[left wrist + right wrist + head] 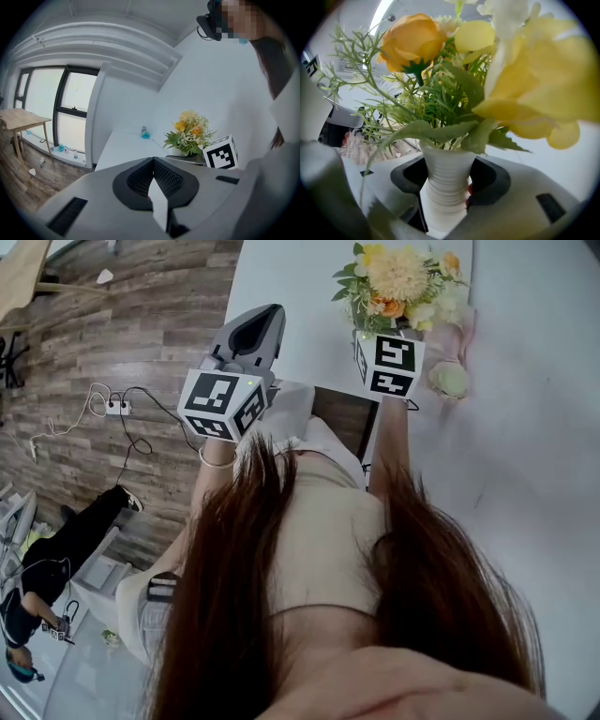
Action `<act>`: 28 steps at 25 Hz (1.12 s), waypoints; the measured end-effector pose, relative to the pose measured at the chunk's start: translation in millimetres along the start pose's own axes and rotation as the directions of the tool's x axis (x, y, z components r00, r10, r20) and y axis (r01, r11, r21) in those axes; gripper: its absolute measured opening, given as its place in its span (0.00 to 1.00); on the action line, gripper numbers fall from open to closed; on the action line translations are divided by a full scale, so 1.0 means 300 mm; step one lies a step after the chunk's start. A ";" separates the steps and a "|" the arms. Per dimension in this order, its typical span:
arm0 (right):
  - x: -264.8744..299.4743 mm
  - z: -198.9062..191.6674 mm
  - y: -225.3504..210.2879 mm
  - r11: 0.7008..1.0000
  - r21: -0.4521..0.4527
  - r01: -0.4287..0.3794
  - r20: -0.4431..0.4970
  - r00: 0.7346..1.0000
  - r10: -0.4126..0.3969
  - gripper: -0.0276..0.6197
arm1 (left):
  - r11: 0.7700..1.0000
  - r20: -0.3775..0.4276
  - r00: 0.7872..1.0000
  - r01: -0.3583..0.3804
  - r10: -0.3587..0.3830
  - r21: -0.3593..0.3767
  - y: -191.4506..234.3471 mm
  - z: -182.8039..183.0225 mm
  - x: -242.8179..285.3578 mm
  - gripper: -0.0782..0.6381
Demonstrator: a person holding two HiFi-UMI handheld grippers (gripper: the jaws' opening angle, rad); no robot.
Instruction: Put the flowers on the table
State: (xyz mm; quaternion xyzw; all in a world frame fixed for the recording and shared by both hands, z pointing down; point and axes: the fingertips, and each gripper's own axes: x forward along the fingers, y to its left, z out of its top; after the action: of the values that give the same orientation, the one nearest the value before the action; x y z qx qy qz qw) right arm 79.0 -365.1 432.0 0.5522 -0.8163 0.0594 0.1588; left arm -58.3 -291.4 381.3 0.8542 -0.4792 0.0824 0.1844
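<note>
Flowers (pixel 401 279) at the table (pixel 534 446), not released yet
Right gripper (pixel 449 190) clamps the vase (pixel 445 164) at 1 o'clock over the table, though whether it has touched down is unclear. Left gripper (pixel 153 185), at 11 o'clock, is closed and empty. Probably just set-down and release left.

left gripper (pixel 153 160) and right gripper (pixel 447 180): grey shells, black pads (pixel 139 180), black-white marker cubes (pixel 222 404). wearer: long brown hair (pixel 225 596), beige top (pixel 323 540), thin bracelet (pixel 217 461).

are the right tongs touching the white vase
Touching: the right gripper view shows the right tongs pressed against both sides of the ribbed white vase.
</note>
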 end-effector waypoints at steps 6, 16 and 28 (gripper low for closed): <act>0.022 -0.041 0.019 1.000 0.013 0.005 -0.015 1.000 -0.004 0.45 | 1.000 -0.012 1.000 -0.010 0.010 -0.003 0.022 -0.013 -0.019 0.11; 0.059 -0.091 0.033 1.000 0.011 0.020 -0.034 0.999 -0.019 0.45 | 1.000 -0.020 1.000 -0.019 0.019 -0.012 0.069 -0.020 -0.015 0.11; 0.078 -0.125 0.039 0.999 0.027 0.031 -0.036 0.999 -0.030 0.45 | 1.000 -0.025 1.000 -0.016 0.016 -0.009 0.092 -0.027 -0.008 0.11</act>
State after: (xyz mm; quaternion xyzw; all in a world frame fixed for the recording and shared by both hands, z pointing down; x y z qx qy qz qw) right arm 67.6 -371.0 475.7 0.5656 -0.8039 0.0783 0.1665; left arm -82.5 -299.3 394.5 0.8483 -0.4841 0.0923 0.1936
